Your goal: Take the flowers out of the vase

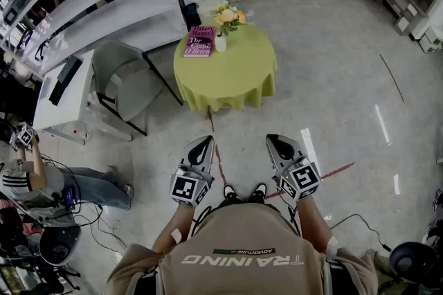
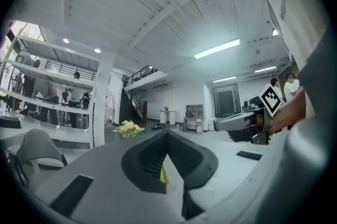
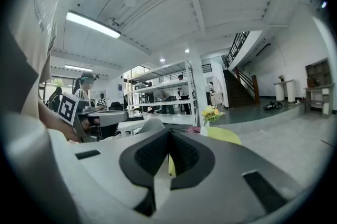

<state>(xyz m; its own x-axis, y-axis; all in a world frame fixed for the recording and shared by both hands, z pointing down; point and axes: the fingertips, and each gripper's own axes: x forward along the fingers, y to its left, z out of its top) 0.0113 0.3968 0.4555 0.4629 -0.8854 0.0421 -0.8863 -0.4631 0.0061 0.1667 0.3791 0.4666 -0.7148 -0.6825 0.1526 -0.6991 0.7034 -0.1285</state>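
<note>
Left hand-held gripper (image 1: 203,142) and right hand-held gripper (image 1: 275,141) are side by side, roughly level, both with jaws pressed together and empty. Well ahead, across bare grey floor (image 1: 332,93), is a grey chair (image 1: 123,75) beside a round green-clothed table (image 1: 232,82). On it: pink book (image 1: 199,41), white vase (image 1: 220,43) holding yellow flowers (image 1: 228,15).

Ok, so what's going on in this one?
A person stands well back from the round table, holding a gripper in each hand. The left gripper and the right gripper are both shut and empty, pointing toward the table. The flowers sit in the white vase beside a book, untouched.
</note>
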